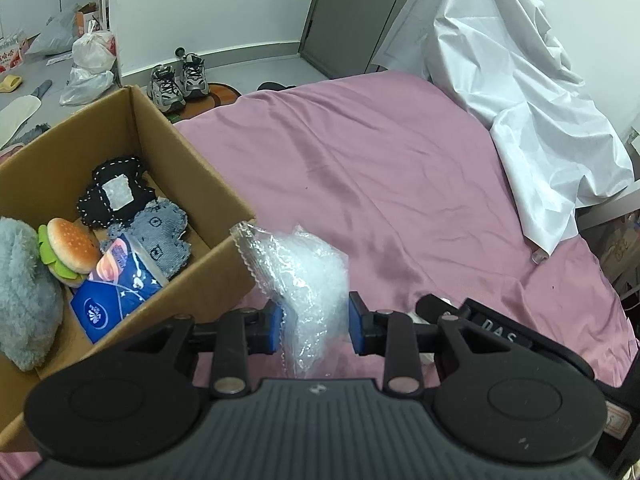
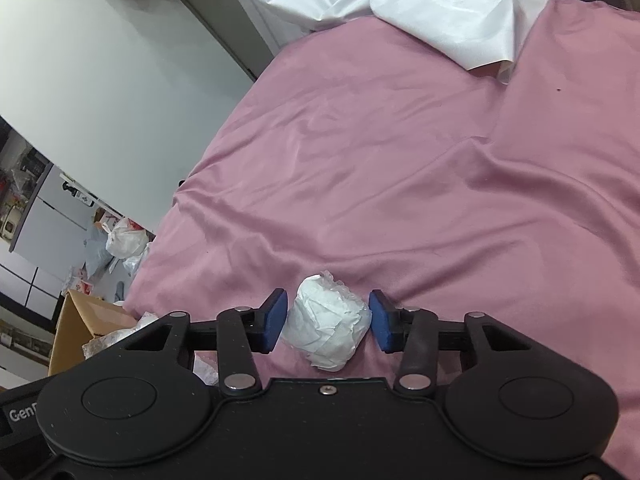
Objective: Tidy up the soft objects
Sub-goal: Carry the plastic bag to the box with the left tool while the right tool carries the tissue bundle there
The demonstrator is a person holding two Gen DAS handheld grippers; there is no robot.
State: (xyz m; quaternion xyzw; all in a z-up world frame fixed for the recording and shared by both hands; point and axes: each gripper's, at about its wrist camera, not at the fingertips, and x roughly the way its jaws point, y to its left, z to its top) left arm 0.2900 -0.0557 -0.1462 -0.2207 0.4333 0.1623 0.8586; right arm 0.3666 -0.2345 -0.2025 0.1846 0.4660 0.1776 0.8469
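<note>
Entry: sorting soft things into the cardboard box (image 1: pixel 224 216) on the pink bedsheet (image 1: pixel 400 184).

Left gripper (image 1: pixel 316 320): your jaws were clamped on a clear bag of white stuffing (image 1: pixel 304 276). Both blue pads pressed into its lower part, and the bag stood up between them with its crimped top edge leaning toward the near corner of the box. The box lay to the left of those jaws, its open top facing up, with a burger toy (image 1: pixel 70 246), a blue tissue pack (image 1: pixel 116 292), a grey fluffy toy (image 1: pixel 24 292) and two cloth patches inside.

Right gripper (image 2: pixel 326 320): your jaws straddled a white paper wad (image 2: pixel 326 322) lying on the sheet. The wad sat squarely between the pads. The right pad touched its plastic-wrapped edge; at the left pad I could not tell contact from a thin gap. So: jaws partly drawn in around the wad, firm grip not confirmed.

Key relation: the wad's longer side ran roughly along the line you were pointing, away from the camera, so the pads met its short sides. Good alignment; no roll seemed needed.

Judgement: the left hand was the nearer to the box, so the bag probably should go in first. From the right wrist view the box showed only at the far left edge, well apart from the wad.
</note>
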